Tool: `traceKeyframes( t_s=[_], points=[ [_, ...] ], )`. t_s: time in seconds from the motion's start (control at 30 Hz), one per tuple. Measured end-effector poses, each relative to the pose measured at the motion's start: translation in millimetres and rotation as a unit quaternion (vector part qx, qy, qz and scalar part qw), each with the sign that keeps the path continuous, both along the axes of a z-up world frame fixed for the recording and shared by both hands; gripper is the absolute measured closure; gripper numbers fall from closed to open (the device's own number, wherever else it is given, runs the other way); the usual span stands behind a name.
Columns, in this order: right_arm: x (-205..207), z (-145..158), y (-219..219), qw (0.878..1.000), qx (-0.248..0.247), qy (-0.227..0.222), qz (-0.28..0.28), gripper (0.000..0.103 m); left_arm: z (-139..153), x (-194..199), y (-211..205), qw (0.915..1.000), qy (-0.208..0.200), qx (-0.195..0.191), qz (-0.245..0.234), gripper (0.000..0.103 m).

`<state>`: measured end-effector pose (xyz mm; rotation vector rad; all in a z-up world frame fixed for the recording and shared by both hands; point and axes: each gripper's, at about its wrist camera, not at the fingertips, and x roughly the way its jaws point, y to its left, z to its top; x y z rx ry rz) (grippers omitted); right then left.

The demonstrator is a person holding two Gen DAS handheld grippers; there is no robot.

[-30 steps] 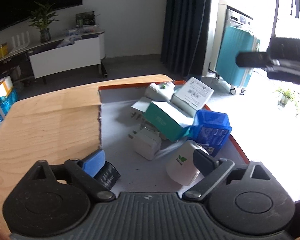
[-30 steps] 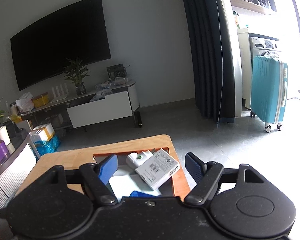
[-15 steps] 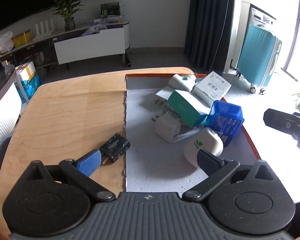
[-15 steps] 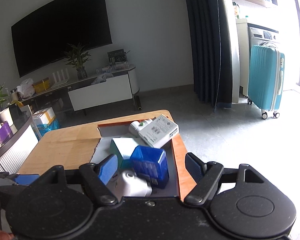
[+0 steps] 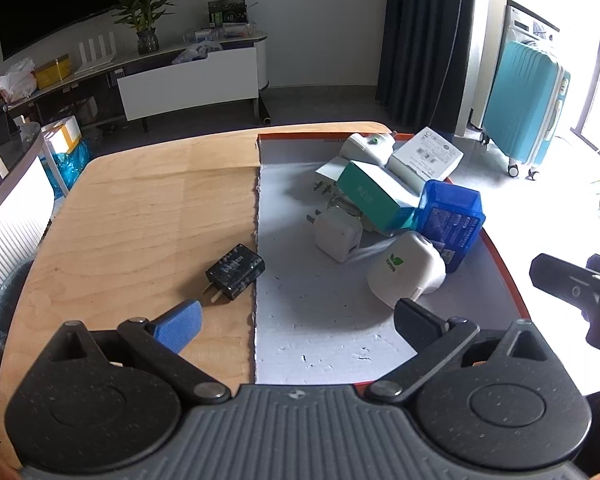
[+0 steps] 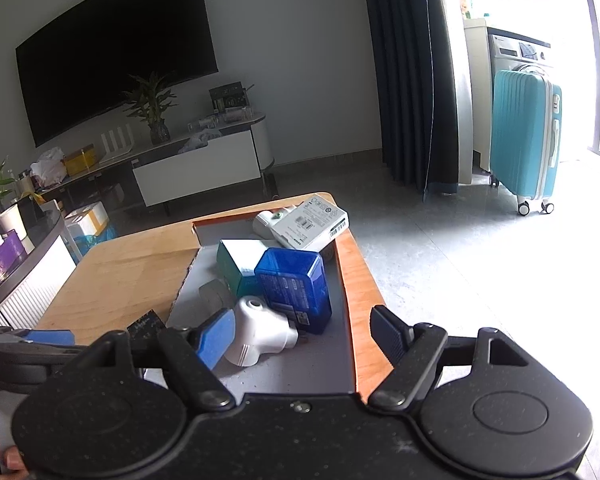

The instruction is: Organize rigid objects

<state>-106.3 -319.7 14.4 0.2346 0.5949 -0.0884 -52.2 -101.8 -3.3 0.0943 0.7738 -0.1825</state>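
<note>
A black charger (image 5: 235, 271) lies on the wooden table (image 5: 140, 220), just left of the grey tray (image 5: 320, 332) with the orange rim. My left gripper (image 5: 298, 318) hovers open and empty behind it, straddling the tray's left edge. In the tray are a white plug adapter (image 5: 406, 276), a blue box (image 5: 450, 220), a teal box (image 5: 374, 194), a white cube charger (image 5: 337, 236) and a white carton (image 5: 426, 158). My right gripper (image 6: 304, 332) is open over the tray's near end (image 6: 300, 376), the white adapter (image 6: 260, 332) lying below and just ahead of its left finger, the blue box (image 6: 294, 284) beyond.
A teal suitcase (image 5: 528, 108) and dark curtain stand on the floor past the table's far right. A TV bench with a plant (image 6: 150, 108) lines the back wall. The table's left half is bare wood. The right gripper's body (image 5: 572, 284) shows at the tray's right side.
The left gripper has drawn back from the black charger, which now lies free on the wood. The right gripper has come down over the tray, bringing the white adapter and blue box close.
</note>
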Motion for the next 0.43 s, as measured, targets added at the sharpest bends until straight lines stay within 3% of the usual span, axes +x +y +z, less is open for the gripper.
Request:
traceKeyframes(
  t_s=[0.43],
  points=[
    [0.9,-4.6,0.9,1.000,0.003,0.011,0.003,0.015,-2.5,1.8,2.1,0.9999,0.005,-0.005,0.010,0.000]
  ],
)
